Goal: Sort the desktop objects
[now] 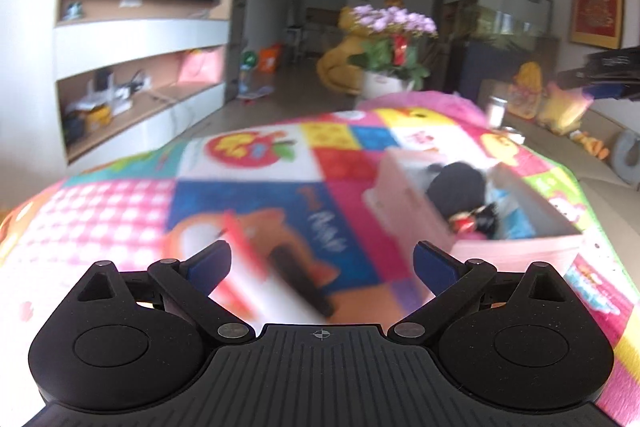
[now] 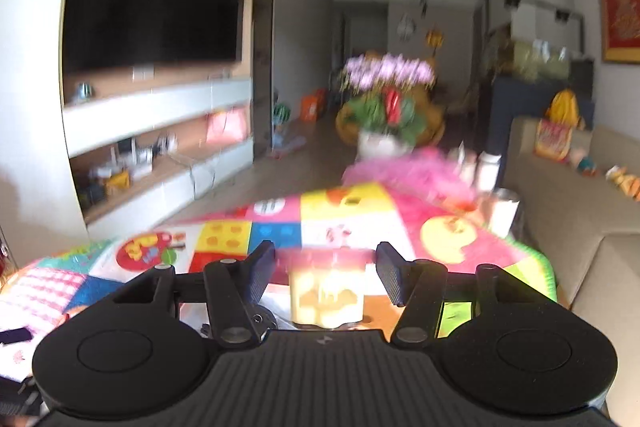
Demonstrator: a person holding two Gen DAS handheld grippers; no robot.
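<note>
Though blurred, white script (image 1: 325, 227) crosses the blue cloth patch (image 1: 240, 199)

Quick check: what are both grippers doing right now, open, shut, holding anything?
Left gripper: open wide, holding nothing.
Right gripper: shut on a yellow jar with a pink lid.

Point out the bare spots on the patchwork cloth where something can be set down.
Free: the pink checked patch left of the red-edged white item near the left gripper, and the apple, yellow and blue squares behind it. Crowded: the right side, taken by the pink box full of items, with a jar behind.
</note>
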